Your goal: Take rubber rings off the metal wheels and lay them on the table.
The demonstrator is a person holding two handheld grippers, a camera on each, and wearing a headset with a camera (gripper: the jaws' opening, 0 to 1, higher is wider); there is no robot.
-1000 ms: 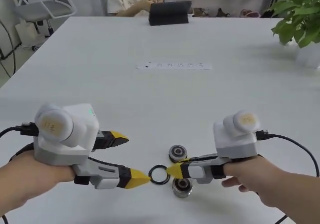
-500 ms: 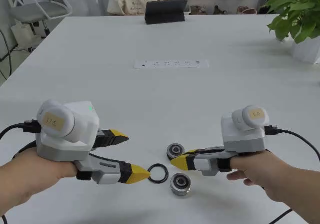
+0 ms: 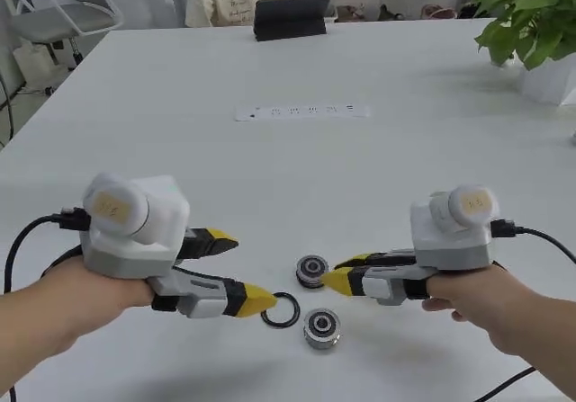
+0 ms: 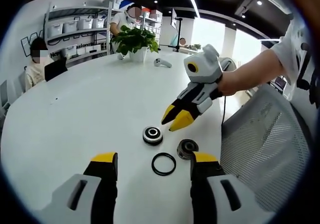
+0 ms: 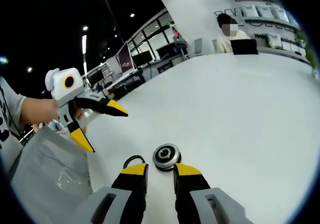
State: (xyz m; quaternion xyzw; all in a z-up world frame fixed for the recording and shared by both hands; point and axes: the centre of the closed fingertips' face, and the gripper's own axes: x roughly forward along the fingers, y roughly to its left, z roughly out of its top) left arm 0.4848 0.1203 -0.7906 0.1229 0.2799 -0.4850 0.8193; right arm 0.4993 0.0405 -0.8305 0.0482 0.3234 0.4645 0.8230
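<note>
The rubber ring [image 3: 281, 310] lies flat and free on the table [image 3: 378, 177], close to its near edge and about midway along it, so we judge one ring already off and laid down. To its right sit the far wheel [image 3: 312, 270], a little further from that edge, and the near wheel [image 3: 321, 326], just beside the ring; we cannot tell whether ring and near wheel touch. The far wheel has a dark band round its rim, perhaps its own ring, though we cannot be sure. The left gripper [image 3: 241, 269] hangs just left of the ring, its jaws wide apart with nothing between them, which we read as a hand that has nothing to hold and is free for the next wheel. The right gripper [image 3: 340, 272] points at the far wheel from the right, jaws nearly together with a narrow gap, gripping nothing; we take this as lining up on that wheel. A power strip [image 3: 301, 111] lies well apart, towards the table's middle. The left gripper view adds what the head view lacks: the ring flat ahead of its own spread jaws, and the right gripper's tips seemingly clear of the far wheel. The right gripper view shows that wheel straight ahead of its narrow gap, with the ring half hidden behind one jaw
</note>
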